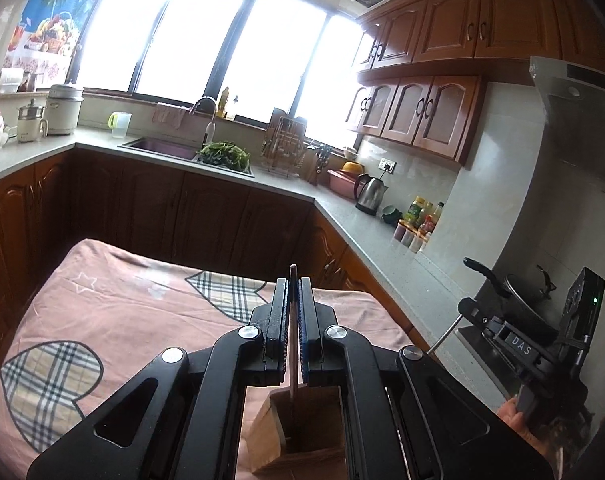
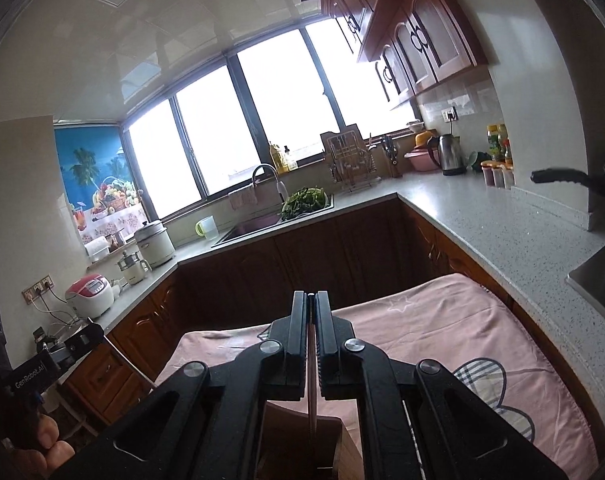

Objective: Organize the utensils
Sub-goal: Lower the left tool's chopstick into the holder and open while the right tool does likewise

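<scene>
My left gripper [image 1: 293, 280] is shut on a thin flat utensil [image 1: 292, 332] that stands upright between the jaws, its lower end reaching down into a wooden utensil holder [image 1: 302, 432] on the pink cloth. My right gripper [image 2: 311, 295] is shut on a thin utensil handle [image 2: 312, 396] that points down into the same wooden holder [image 2: 298, 440]. The working ends of both utensils are hidden inside the holder. The right gripper's body also shows at the right edge of the left wrist view [image 1: 542, 344], with a metal rod sticking out of it.
A pink cloth with plaid hearts [image 1: 102, 312] covers the table. An L-shaped grey countertop [image 1: 382, 240] carries a kettle [image 1: 370, 194], condiment bottles [image 1: 422, 220], a dish rack [image 1: 286, 144], a sink with greens [image 1: 222, 154] and rice cookers [image 1: 64, 110]. A black pan [image 1: 522, 292] sits at right.
</scene>
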